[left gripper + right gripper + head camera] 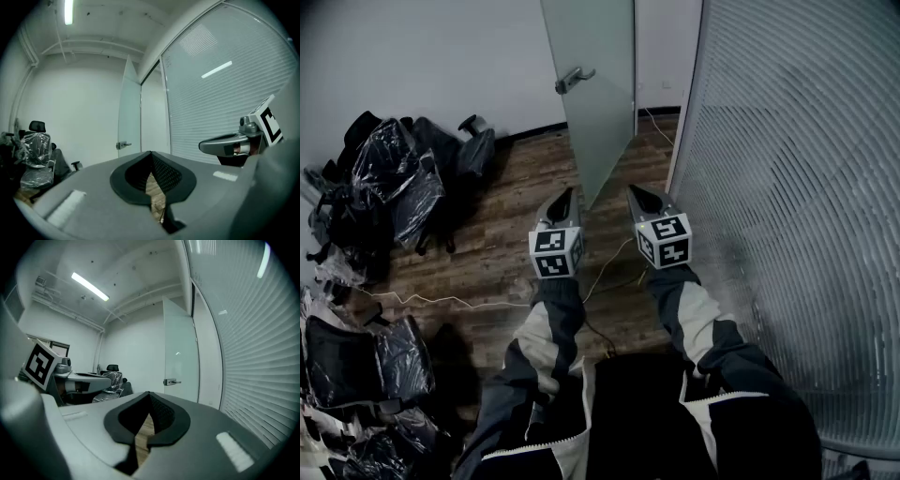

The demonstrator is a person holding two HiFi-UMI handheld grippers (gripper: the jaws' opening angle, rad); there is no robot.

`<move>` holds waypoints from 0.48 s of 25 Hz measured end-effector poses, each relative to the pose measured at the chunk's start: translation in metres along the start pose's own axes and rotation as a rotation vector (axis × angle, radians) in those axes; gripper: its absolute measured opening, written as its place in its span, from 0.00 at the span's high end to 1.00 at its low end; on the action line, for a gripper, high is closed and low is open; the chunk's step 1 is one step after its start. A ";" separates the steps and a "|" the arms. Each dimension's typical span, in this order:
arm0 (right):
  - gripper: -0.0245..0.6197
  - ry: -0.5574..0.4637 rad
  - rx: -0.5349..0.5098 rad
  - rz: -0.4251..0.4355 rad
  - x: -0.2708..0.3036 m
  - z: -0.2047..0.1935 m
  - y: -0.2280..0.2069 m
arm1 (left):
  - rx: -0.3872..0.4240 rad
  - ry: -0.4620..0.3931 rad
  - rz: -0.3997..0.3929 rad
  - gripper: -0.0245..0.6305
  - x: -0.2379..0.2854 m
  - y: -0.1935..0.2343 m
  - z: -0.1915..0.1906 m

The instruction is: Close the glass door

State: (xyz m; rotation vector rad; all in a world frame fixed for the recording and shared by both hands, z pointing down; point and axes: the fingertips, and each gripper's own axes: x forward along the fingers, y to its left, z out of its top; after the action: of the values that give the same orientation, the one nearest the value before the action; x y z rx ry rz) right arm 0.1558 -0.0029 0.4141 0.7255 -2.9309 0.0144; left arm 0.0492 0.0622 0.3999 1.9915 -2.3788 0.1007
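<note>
The frosted glass door (598,103) stands ajar ahead of me, its metal lever handle (574,79) on the face turned to the left. Both grippers are held side by side short of the door's lower edge, touching nothing. My left gripper (565,195) is shut and empty, as is my right gripper (636,193). In the left gripper view the door (129,112) and its handle (123,145) stand well beyond the closed tips (150,153). The right gripper view shows the door (180,348) and handle (171,381) past its shut jaws (149,393).
A glass wall with blinds (787,187) runs along the right. Office chairs wrapped in plastic (394,183) are piled at the left on the wooden floor. A thin cable (441,300) trails across the boards near my feet.
</note>
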 end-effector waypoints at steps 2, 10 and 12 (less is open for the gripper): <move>0.96 0.001 -0.002 0.003 0.001 0.001 0.000 | 0.013 -0.003 0.000 0.96 0.002 0.000 0.001; 0.96 -0.022 0.006 0.020 0.002 0.000 0.001 | 0.025 -0.008 0.001 0.96 0.005 -0.003 -0.002; 0.95 -0.039 0.006 0.021 0.001 0.005 0.002 | 0.023 -0.006 0.002 0.96 0.004 -0.002 -0.002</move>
State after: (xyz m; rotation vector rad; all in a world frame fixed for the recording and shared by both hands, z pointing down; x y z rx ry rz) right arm 0.1534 -0.0012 0.4094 0.7035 -2.9772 0.0111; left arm 0.0503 0.0577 0.4024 2.0019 -2.3943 0.1236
